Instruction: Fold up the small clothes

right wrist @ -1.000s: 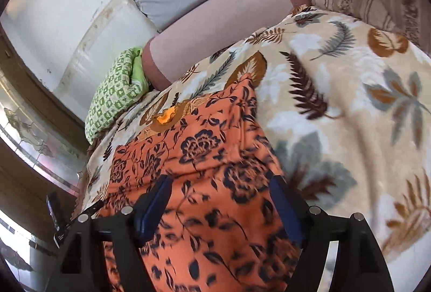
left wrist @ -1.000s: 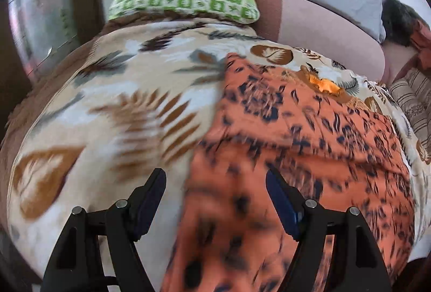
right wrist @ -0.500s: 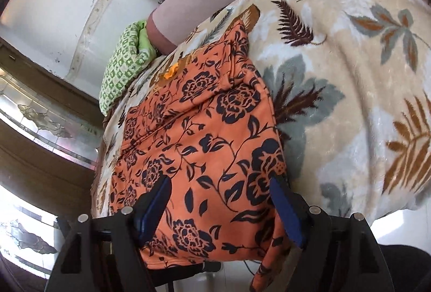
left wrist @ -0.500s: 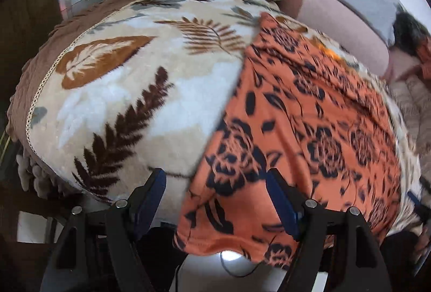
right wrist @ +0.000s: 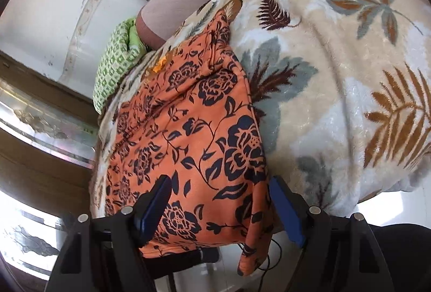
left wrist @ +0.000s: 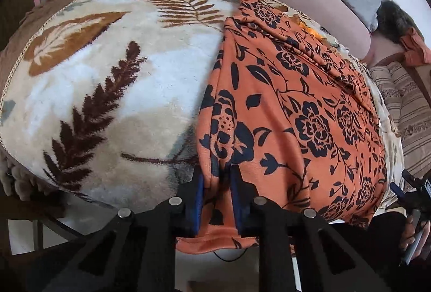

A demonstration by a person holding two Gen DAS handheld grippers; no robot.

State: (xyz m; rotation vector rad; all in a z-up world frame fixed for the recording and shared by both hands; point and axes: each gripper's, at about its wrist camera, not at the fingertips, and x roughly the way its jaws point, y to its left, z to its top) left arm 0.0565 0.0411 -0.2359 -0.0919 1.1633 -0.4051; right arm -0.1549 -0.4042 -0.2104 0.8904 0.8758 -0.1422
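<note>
Left wrist view: the left gripper (left wrist: 216, 192) is closing on the near hem of the orange floral garment (left wrist: 293, 114), a pinch of cloth between its pads.

Right wrist view shows the right gripper (right wrist: 219, 208) spread wide around the garment's other near corner at lower centre, gripping nothing. The garment lies across the leaf-print blanket (left wrist: 107, 82), its hem hanging off the edge. Judged risks: the left pinch looks shallow and could slip when lifted, and a one-sided pull would skew the fold or drag the plush blanket.
</note>
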